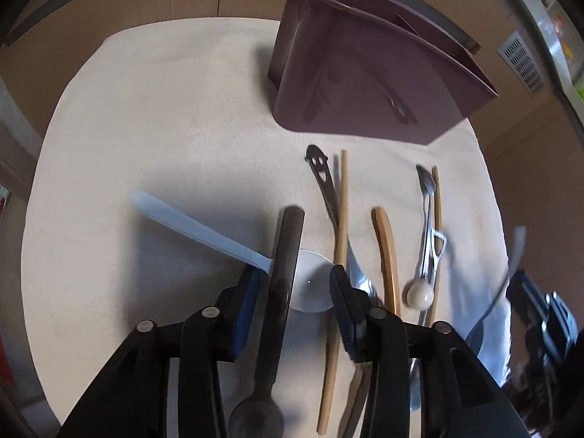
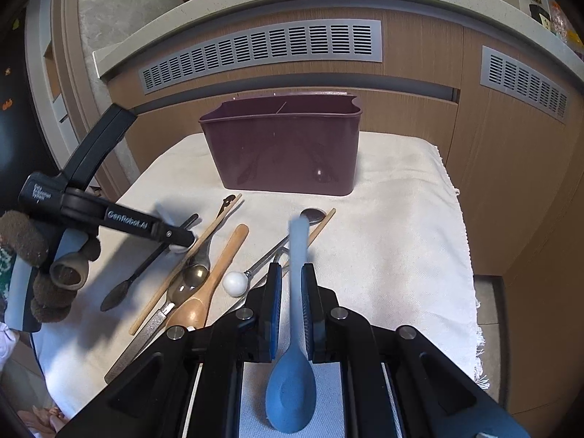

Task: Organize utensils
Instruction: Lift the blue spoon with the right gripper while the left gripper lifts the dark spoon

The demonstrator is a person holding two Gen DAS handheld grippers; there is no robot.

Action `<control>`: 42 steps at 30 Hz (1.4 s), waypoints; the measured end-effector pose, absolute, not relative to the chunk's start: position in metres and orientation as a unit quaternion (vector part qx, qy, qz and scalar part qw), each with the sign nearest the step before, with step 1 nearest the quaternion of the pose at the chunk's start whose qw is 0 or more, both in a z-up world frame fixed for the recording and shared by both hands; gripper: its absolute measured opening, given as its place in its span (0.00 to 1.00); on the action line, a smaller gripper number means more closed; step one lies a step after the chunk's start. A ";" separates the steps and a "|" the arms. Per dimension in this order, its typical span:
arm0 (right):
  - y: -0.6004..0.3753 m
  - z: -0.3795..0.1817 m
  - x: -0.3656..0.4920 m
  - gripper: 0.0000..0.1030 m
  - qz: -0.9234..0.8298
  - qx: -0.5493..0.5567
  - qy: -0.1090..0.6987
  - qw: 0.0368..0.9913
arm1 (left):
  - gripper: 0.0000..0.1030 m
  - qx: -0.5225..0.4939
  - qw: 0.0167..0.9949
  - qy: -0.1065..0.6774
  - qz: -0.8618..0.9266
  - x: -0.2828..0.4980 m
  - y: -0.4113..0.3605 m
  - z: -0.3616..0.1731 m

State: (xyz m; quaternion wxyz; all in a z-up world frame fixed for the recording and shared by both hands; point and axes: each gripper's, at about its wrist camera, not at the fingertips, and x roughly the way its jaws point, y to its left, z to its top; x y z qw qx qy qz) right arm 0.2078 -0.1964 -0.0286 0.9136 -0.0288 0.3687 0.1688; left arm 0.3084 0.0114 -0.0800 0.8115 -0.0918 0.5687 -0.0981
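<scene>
1. Two utensils are in play. The blue spoon (image 2: 290, 394) is up off the cloth (image 2: 401, 248), gripped around its handle by the right gripper (image 2: 291, 270). Its bowl points back toward the camera and its pale handle tip points forward at the caddy (image 2: 284, 153).
2. The right fingers are clenched on that handle, pads pressing both sides. The caddy stands upright at the far end of the cloth, well apart from the spoon, with its open top divided by a partition.
3. The dark spoon (image 1: 288, 255) lies on the cloth with its handle running up between the fingers of the left gripper (image 1: 295, 273). It sits just beside the left pad, and there is a clear gap to the right one.
4. The left fingers stand released around it, grasping nothing (whether the near pad actually touches the handle, I cannot tell).
5. Step in hand, as I judge it: sorting is at an early stage. Most utensils are on the cloth, and I can make out nothing for certain inside the caddy.
6. The next move calls for carrying the blue spoon forward and over the caddy's rim, then tipping it upright into one compartment. The left fingers must close squarely on the dark handle before lifting.
7. Close around lie a white spoon (image 1: 189, 226), a wooden spoon (image 2: 215, 277) and a chopstick (image 1: 341, 219), so a sloppy pinch could catch a neighbour.
</scene>
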 end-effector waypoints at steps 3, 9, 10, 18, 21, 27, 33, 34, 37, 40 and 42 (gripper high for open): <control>-0.196 -0.031 0.208 0.10 0.168 -0.029 0.368 0.914 | 0.44 -0.059 0.823 0.560 -0.079 0.313 0.000 -0.080; -0.203 -0.034 0.206 0.10 0.170 -0.024 0.366 0.915 | 0.14 -0.010 0.862 0.499 -0.082 0.283 -0.006 -0.076; -0.204 -0.035 0.206 0.11 0.169 -0.024 0.366 0.915 | 0.13 -0.024 0.866 0.491 -0.087 0.273 0.000 -0.073; -0.201 -0.045 0.212 0.68 0.122 -0.075 0.404 0.903 | 0.13 -0.069 0.913 0.396 -0.072 0.216 0.021 -0.035; -0.191 -0.045 0.213 0.84 0.095 -0.117 0.406 0.901 | 0.13 -0.086 0.925 0.362 -0.079 0.205 0.029 -0.018; -0.189 -0.037 0.214 0.98 0.096 -0.122 0.400 0.903 | 0.13 -0.114 0.928 0.341 -0.097 0.196 0.039 -0.010; -0.187 -0.048 0.230 0.52 0.126 -0.087 0.434 0.888 | 0.13 -0.124 0.927 0.341 -0.100 0.195 0.044 -0.011; -0.185 -0.053 0.236 0.43 0.136 -0.078 0.455 0.877 | 0.13 -0.125 0.926 0.342 -0.099 0.195 0.045 -0.011; -0.178 -0.064 0.245 0.40 0.139 -0.064 0.475 0.866 | 0.13 -0.132 0.923 0.348 -0.094 0.195 0.051 -0.015; -0.172 -0.074 0.253 0.15 0.128 -0.070 0.491 0.859 | 0.13 -0.140 0.918 0.360 -0.085 0.198 0.057 -0.022; -0.170 -0.073 0.255 0.10 0.123 -0.075 0.486 0.862 | 0.13 -0.144 0.914 0.370 -0.081 0.200 0.060 -0.027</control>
